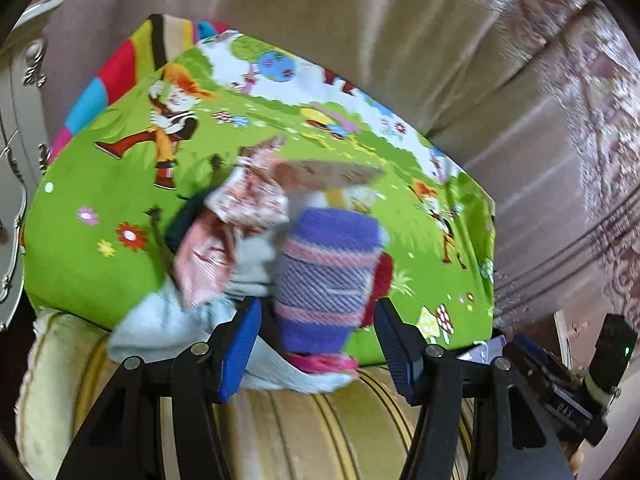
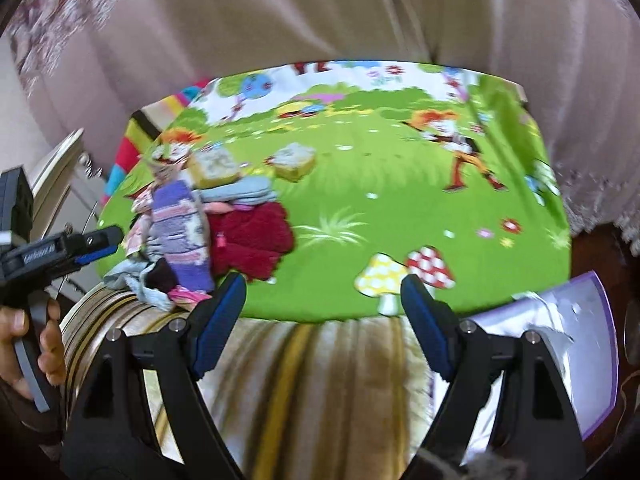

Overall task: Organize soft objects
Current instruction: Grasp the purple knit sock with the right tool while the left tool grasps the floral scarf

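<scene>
Left wrist view: the left gripper (image 1: 318, 340), with black arms and blue ribbed pads, hangs open over a heap of soft things, and nothing is pressed between its pads. Straight ahead of the gap lies a purple and pink striped knitted sock (image 1: 328, 276), blurred. Left of it are a pink and white patterned cloth (image 1: 204, 264) and a pale blue towel (image 1: 160, 332) that spills over the near edge. All of this lies on a bright green cartoon-print cover (image 1: 100, 248), spread over a raised surface, with a cream and gold striped cushion (image 1: 304, 432) below it. Right wrist view: the right gripper (image 2: 323, 312) also stands wide open and empty, above the near edge of the same green cover. The heap sits to its left, where a dark red fluffy cloth (image 2: 252, 240) lies beside the striped sock, and two yellow sponge blocks (image 2: 294, 160) rest just behind the heap. A hand (image 2: 24, 340) holds the left gripper's handle at the far left. Beige curtains (image 2: 320, 12) hang behind.
</scene>
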A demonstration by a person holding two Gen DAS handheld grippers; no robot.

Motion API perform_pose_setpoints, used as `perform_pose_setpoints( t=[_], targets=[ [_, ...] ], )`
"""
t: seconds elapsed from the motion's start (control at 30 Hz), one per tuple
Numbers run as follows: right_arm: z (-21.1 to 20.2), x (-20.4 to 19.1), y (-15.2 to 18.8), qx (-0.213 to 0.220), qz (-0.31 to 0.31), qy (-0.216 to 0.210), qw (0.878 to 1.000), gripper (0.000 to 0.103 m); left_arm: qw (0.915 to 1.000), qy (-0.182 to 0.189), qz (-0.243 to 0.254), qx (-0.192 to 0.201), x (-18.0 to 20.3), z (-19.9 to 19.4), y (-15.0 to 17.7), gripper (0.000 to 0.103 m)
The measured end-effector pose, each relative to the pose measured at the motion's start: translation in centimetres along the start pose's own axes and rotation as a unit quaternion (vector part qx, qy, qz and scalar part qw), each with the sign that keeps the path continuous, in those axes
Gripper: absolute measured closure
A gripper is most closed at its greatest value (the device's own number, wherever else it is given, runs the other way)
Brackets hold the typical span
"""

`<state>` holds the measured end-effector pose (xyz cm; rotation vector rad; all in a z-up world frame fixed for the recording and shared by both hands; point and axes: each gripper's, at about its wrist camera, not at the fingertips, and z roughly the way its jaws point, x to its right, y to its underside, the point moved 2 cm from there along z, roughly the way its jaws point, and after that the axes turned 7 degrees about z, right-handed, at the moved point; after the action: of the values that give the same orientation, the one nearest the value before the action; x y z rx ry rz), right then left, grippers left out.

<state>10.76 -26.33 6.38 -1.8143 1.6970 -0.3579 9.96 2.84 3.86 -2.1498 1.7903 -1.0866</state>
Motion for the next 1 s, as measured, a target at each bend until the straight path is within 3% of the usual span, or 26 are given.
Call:
perform_pose_setpoints(
  t=[0.23, 0.5, 0.7, 1.0],
  targets=[
    [3.6, -4.7, -0.9, -0.036, -0.045, -0.033, 0.998, 0.021, 1.0, -0.007, -0.002, 0.004, -1.7, 0.9, -3.8, 0.043],
    [7.3, -9.0, -1.9, -0.062, -0.09, -0.059, 0.992, 0.021, 0.9995, -0.007, -0.024, -0.021, -4.1, 4.8, -8.0, 0.044],
    [10.4, -11.5, -1.6, -0.088, -0.115, -0.069, 0.987, 0.021, 0.9988, -0.032, -0.022, -0.029, -5.8, 7.1, -9.3, 0.044],
    [13.5, -13.7, -1.2, -0.106, -0.131, -0.079, 0.983, 0.021, 0.9982, -0.028, -0.016, -0.051, -6.7, 9.3, -9.2, 0.048]
  ],
)
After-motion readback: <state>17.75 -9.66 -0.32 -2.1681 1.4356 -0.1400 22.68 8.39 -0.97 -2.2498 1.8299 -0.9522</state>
